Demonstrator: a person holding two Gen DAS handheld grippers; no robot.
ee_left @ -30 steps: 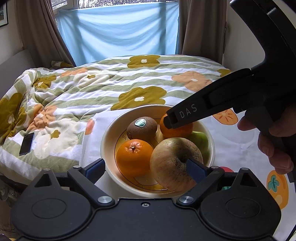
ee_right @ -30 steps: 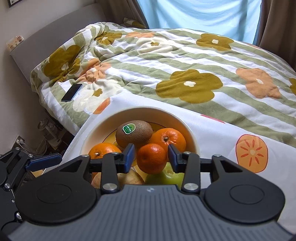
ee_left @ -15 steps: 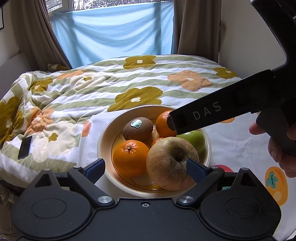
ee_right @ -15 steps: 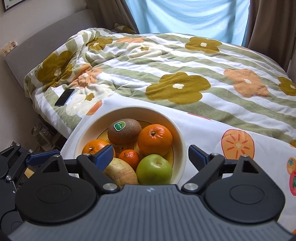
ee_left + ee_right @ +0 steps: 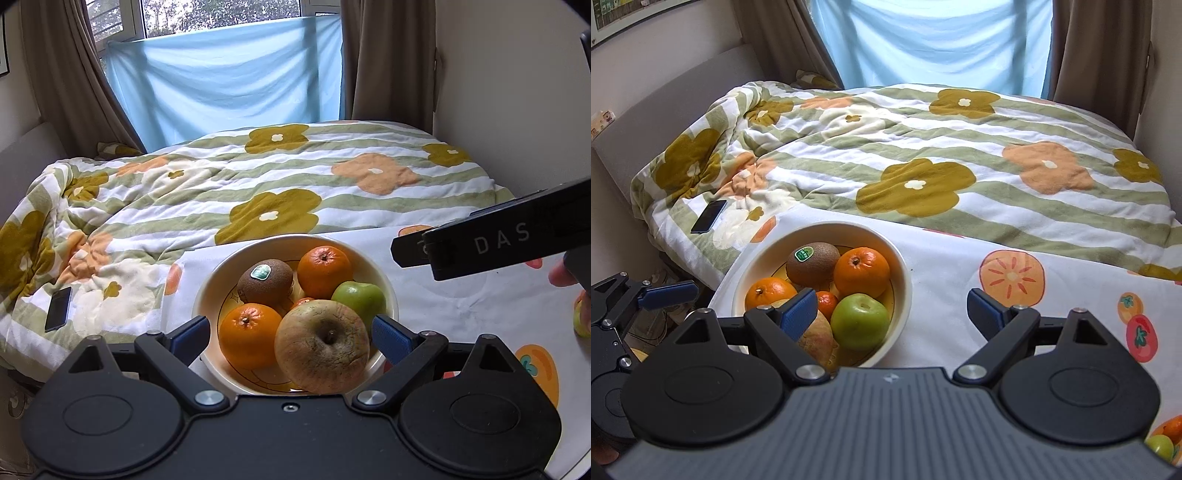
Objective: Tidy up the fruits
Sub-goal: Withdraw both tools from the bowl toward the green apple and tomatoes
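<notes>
Cream bowl [image 5: 902, 291] on the cloth-covered surface [image 5: 945, 266], near its left edge, heaped: kiwi [image 5: 812, 261], two oranges, small tangerine [image 5: 826, 300], green apple [image 5: 860, 320], big russet apple [image 5: 322, 346]. Right gripper [image 5: 891, 309] empty, spread wide, above the bowl's right rim; left gripper [image 5: 291, 334] likewise wide, straddling the near fruit. Risk, by judgement: nudging the rim toward the edge, or rolling the russet apple out. Phone [image 5: 708, 216] on the quilt beyond, well apart.
</notes>
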